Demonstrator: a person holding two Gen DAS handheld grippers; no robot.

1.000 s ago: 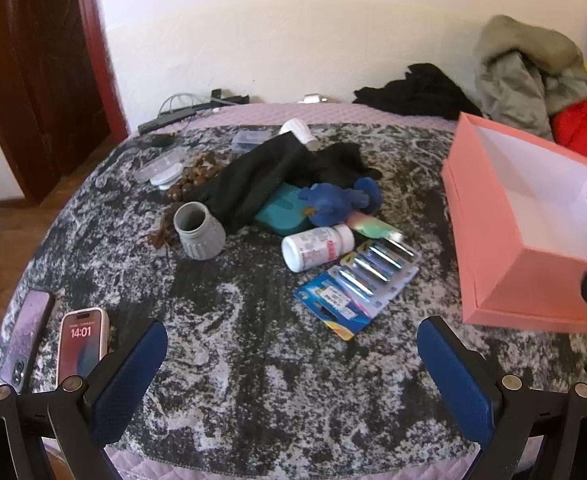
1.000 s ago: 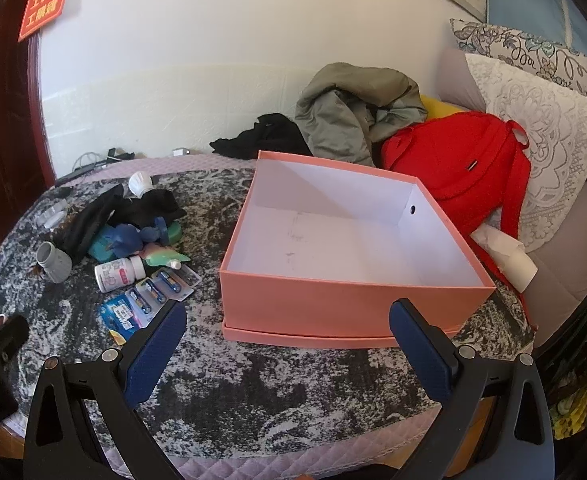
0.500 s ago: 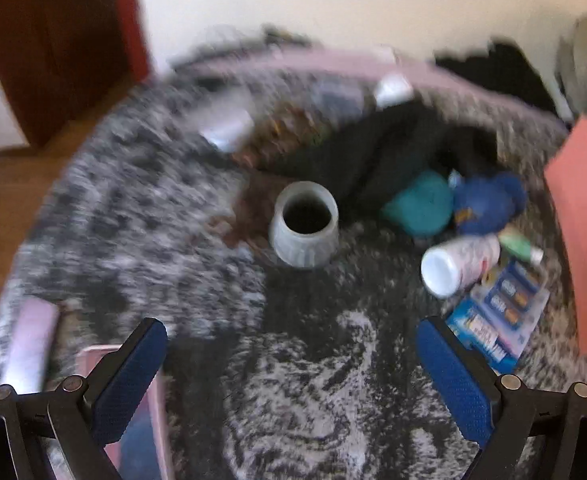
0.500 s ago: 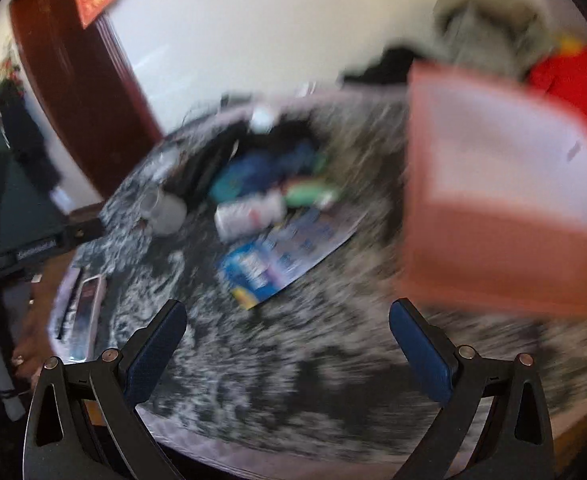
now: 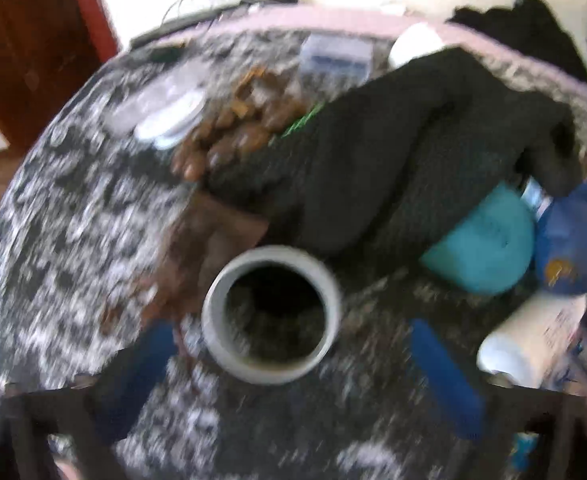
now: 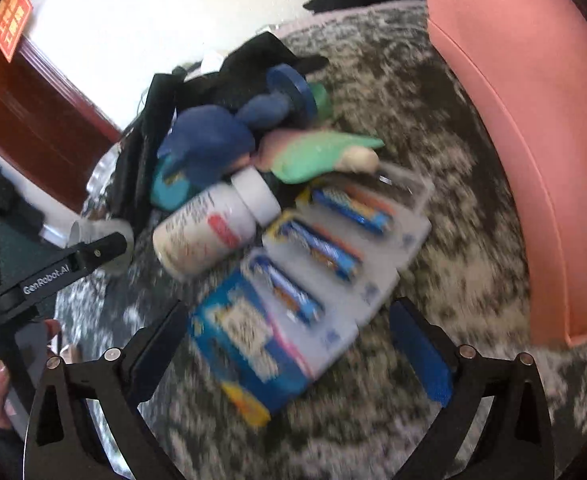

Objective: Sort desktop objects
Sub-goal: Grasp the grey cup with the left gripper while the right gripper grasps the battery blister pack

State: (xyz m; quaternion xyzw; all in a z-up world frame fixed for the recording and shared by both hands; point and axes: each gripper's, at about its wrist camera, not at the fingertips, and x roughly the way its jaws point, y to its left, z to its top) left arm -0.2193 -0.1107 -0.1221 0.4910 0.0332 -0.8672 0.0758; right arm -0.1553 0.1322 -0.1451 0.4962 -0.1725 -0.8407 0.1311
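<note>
While both grippers gape empty, left gripper straddles the upright grey cup; right gripper frames the battery pack, long axis diagonal toward the pink box.

Motion blur softens both views. Beside the grey cup, the black cloth covers part of the teal object. Battery pack print is unreadable; the pink box runs past the frame edge
</note>
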